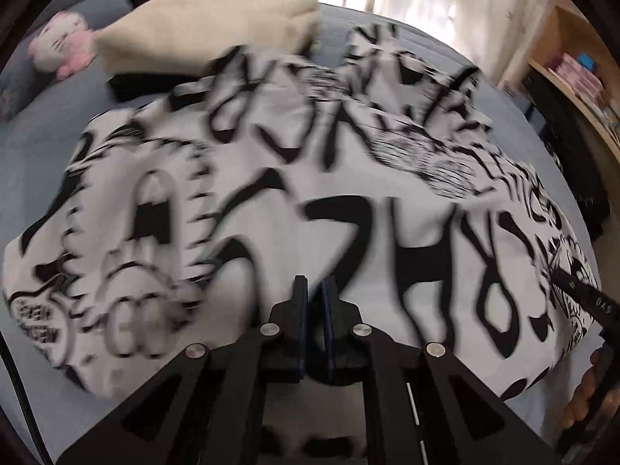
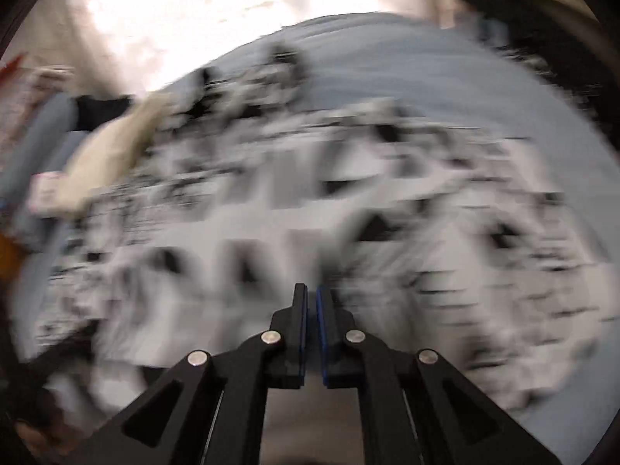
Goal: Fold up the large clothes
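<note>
A large white garment with black graphic print (image 1: 310,201) lies spread over a blue bed (image 1: 46,155). My left gripper (image 1: 314,283) hovers over its near edge with jaws nearly closed; nothing shows between the pads. My right gripper (image 2: 312,290) is also nearly closed and looks empty, over the same garment (image 2: 310,213), which is heavily blurred in the right wrist view. The right gripper's tip (image 1: 577,290) shows at the garment's right edge in the left wrist view.
A folded cream garment (image 1: 209,35) lies at the far side of the bed over something black. A pink-and-white plush toy (image 1: 62,46) sits at the far left. A wooden shelf (image 1: 573,77) stands on the right, curtains behind.
</note>
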